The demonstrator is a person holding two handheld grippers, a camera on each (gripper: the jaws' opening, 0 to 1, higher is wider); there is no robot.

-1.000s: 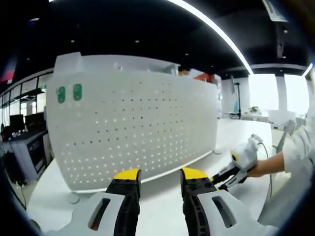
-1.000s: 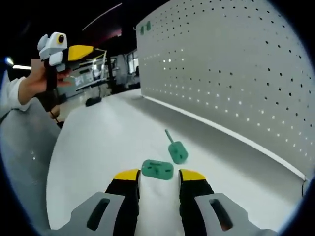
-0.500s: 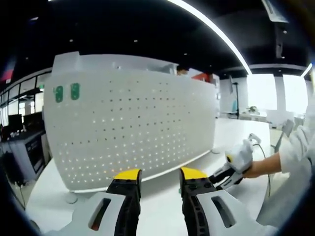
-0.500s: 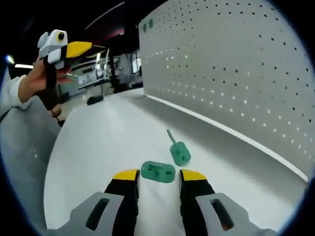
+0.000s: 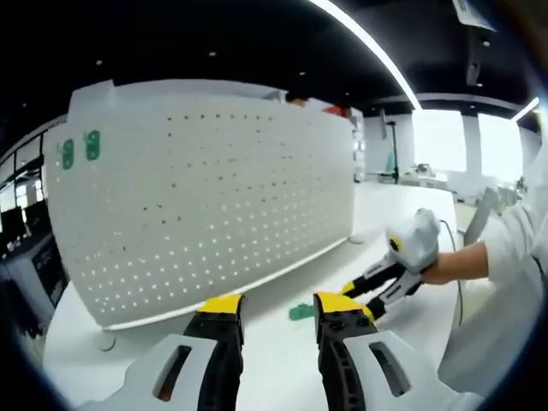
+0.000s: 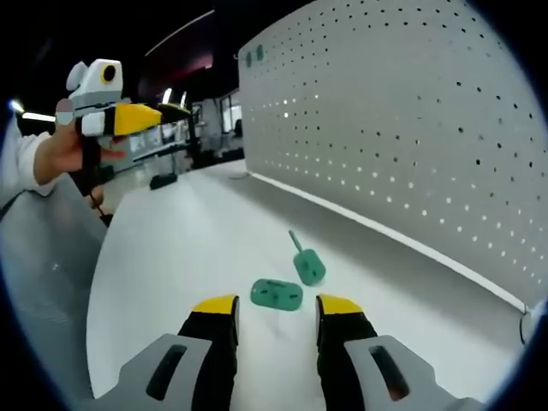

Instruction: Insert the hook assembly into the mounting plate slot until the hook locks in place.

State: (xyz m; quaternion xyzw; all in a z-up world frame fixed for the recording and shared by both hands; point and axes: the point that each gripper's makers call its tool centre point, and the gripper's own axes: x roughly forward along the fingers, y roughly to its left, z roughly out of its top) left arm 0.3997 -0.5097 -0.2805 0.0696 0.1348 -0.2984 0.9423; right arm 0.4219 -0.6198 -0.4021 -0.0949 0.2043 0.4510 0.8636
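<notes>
Just ahead of the open right tool (image 6: 276,310), the green plate (image 6: 276,294).

Open-plan lab or office hall. Dark ceiling with long light strip (image 5: 377,51) above left hand-held gripper (image 5: 276,310); bright windows (image 5: 467,141) far right of it; monitor workstations (image 5: 21,257) far left; white perforated pegboard (image 5: 205,197) upright on white desk (image 6: 188,257) ahead.

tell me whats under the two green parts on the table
Only the bare white table shows under the green plate and green hook; where they touch it is covered.
</notes>
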